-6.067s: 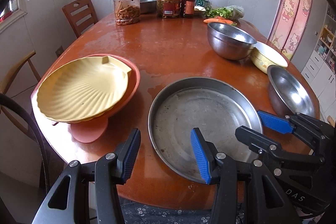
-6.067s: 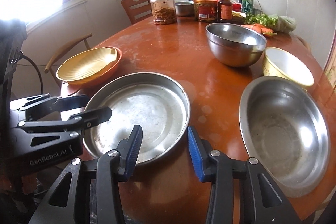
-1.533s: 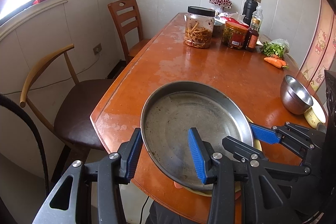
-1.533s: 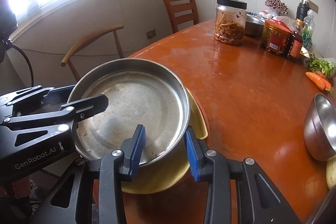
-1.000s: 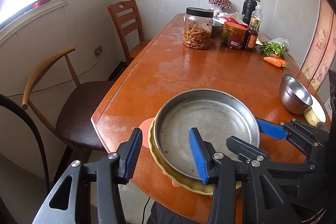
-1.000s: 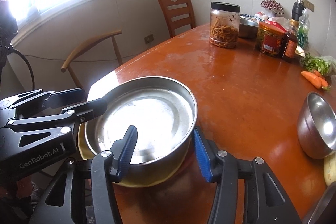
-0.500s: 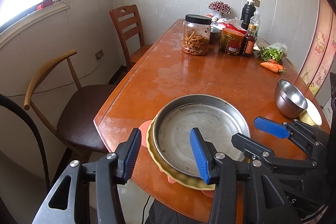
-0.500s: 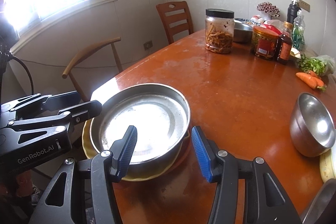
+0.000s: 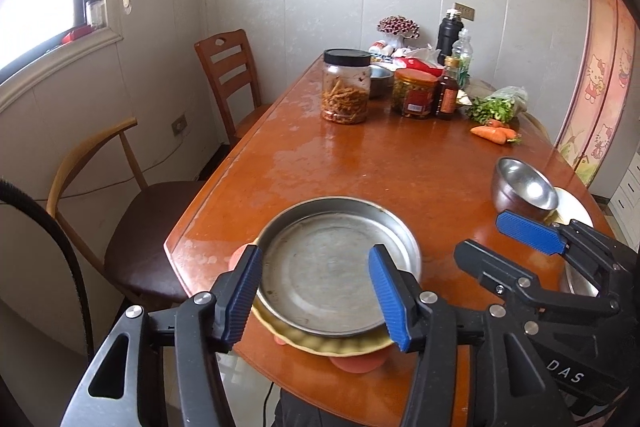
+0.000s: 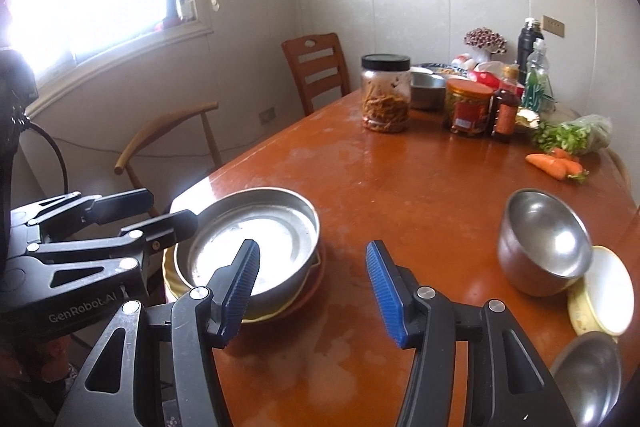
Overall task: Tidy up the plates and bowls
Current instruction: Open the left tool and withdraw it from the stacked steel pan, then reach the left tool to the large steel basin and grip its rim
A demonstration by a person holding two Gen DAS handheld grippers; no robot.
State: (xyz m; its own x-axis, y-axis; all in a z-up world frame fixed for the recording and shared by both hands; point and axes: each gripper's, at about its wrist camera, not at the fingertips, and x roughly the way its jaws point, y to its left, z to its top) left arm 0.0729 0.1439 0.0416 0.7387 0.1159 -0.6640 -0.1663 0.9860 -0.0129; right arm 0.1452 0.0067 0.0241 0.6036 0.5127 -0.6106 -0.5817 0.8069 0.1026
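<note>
A round steel pan [image 9: 332, 259] [image 10: 256, 239] rests on a yellow shell-shaped plate [image 9: 332, 343] [image 10: 172, 275], which lies on an orange plate [image 9: 356, 363] at the table's near corner. My left gripper [image 9: 316, 291] hovers above and behind the stack. Its jaws are opening and nothing is between the pads. My right gripper [image 10: 314, 287] is open and empty, just right of the stack. A steel bowl [image 10: 544, 247] leans on a yellow bowl [image 10: 604, 295] at the right. Another steel bowl [image 10: 588, 375] shows at the lower right edge.
Jars [image 9: 346, 87], bottles [image 9: 448, 91], greens [image 9: 496, 105] and carrots [image 10: 554, 163] crowd the table's far end. Two chairs [image 9: 228, 79] stand along the left side by the wall. The table edge [image 9: 176, 247] runs close beside the stack.
The pan came down onto the yellow plate and was let go. Both grippers drew back and rose away from it, and the left jaws widened.
</note>
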